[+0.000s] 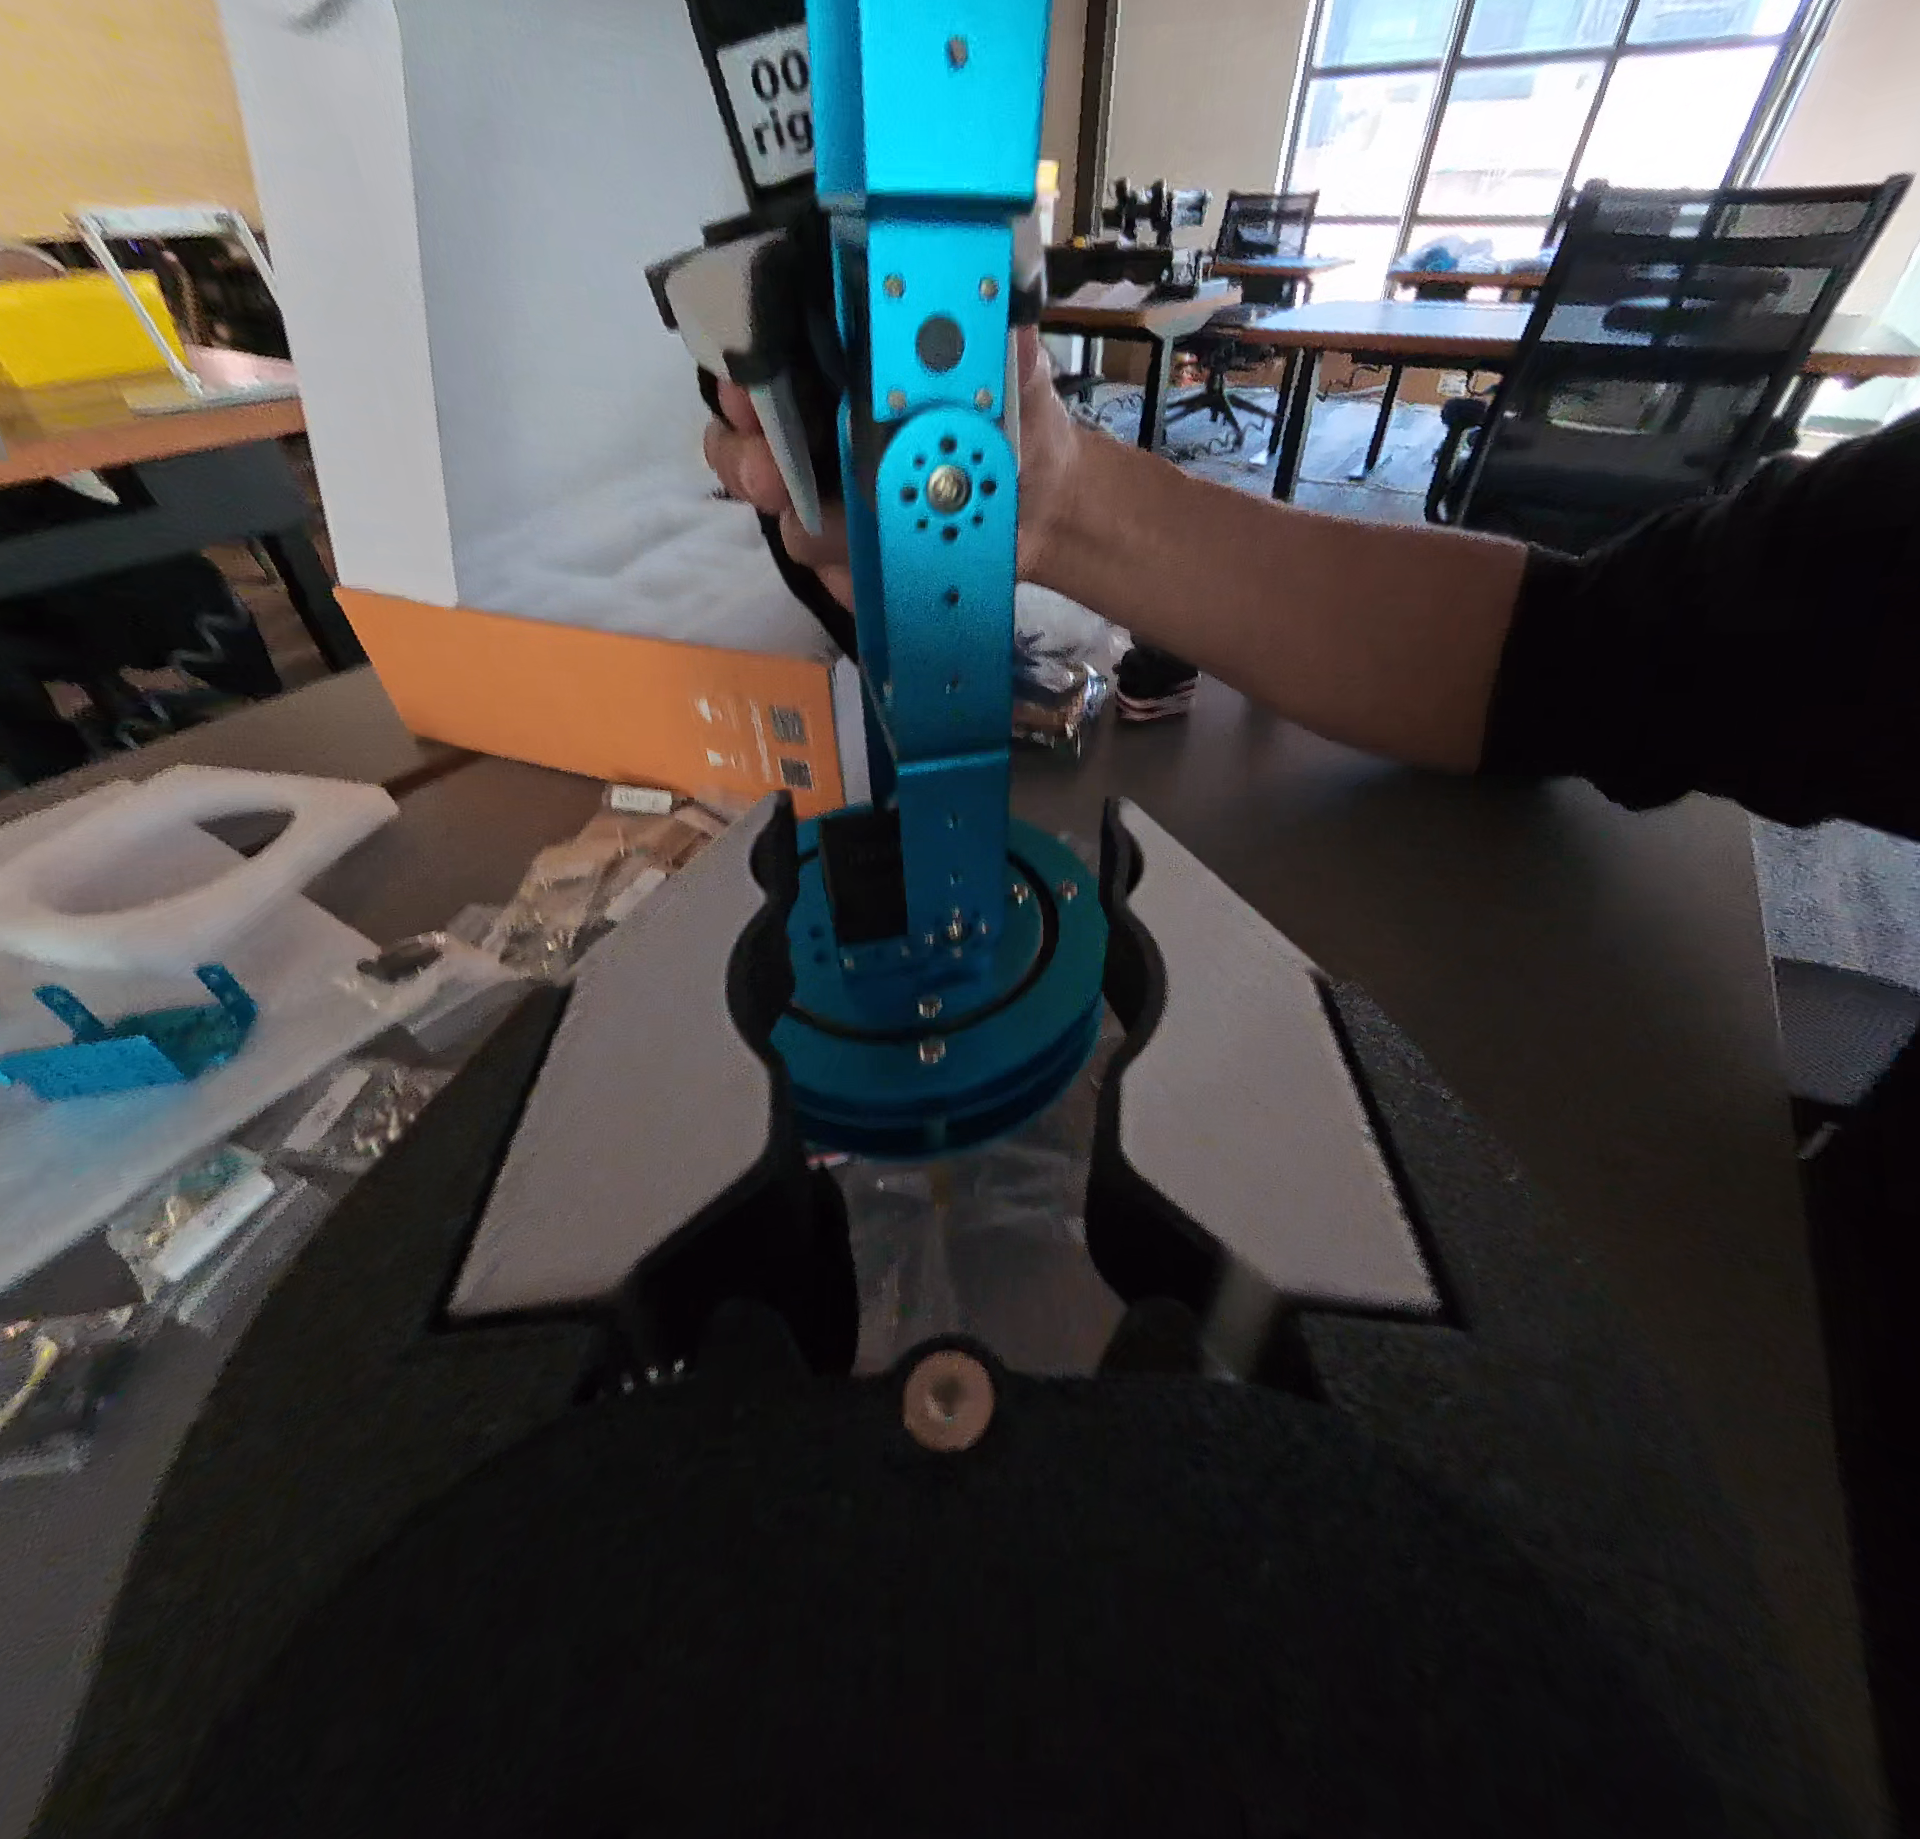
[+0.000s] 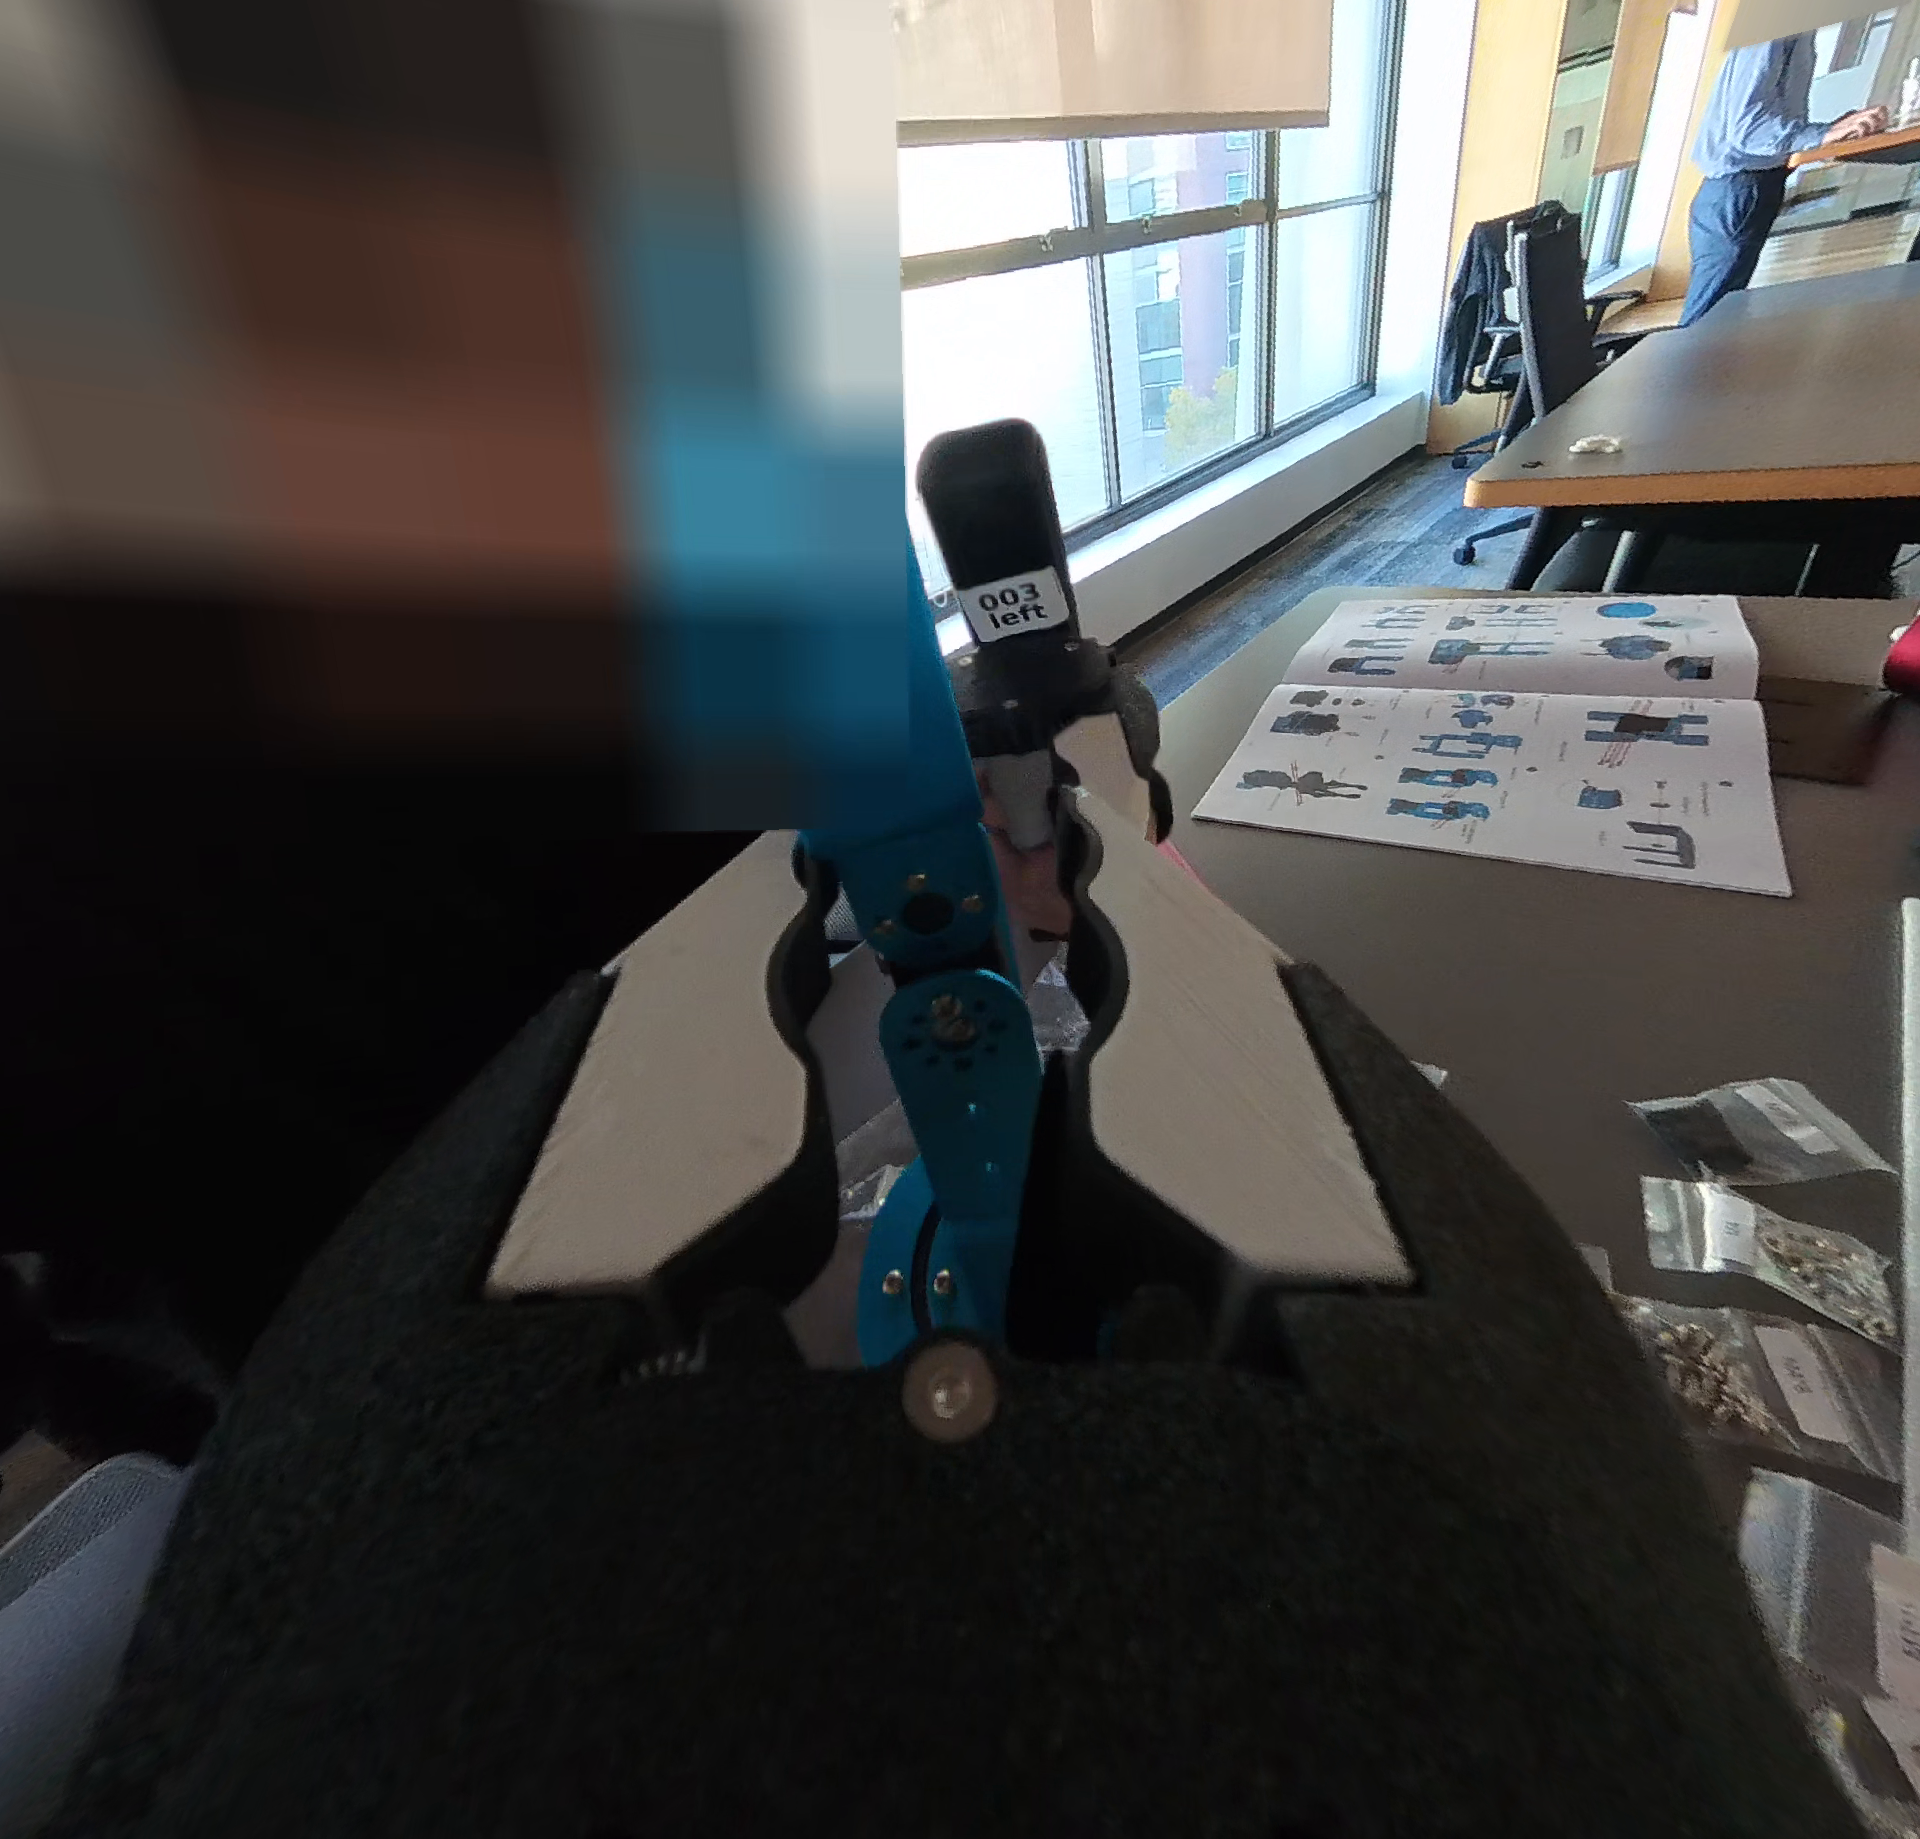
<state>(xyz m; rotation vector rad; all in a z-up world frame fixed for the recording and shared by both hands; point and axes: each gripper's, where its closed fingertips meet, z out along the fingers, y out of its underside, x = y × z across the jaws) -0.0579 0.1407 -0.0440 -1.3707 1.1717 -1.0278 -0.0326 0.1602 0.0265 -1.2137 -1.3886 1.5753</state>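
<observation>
A blue metal robot arm (image 1: 940, 646) stands upright on its round blue base (image 1: 935, 1062) on a dark table (image 1: 1455, 906). My left gripper (image 1: 945, 818) is shut on the round base, one finger on each side. My right gripper (image 2: 940, 833) is closed around the arm's lower link (image 2: 956, 1093) near a round joint. In the left wrist view the right gripper (image 1: 769, 355) shows behind the arm, held by a hand. In the right wrist view the left gripper (image 2: 1039, 709) shows beyond the arm. The arm's top runs out of frame.
An orange and white box (image 1: 582, 688) stands behind the arm. A white foam piece (image 1: 156, 875), a bagged blue bracket (image 1: 125, 1051) and bags of small parts (image 2: 1766, 1259) lie on the table. An open picture booklet (image 2: 1507, 750) lies farther off. Office chairs and desks stand beyond. Spacing between my two grippers at the tips: around 8 cm.
</observation>
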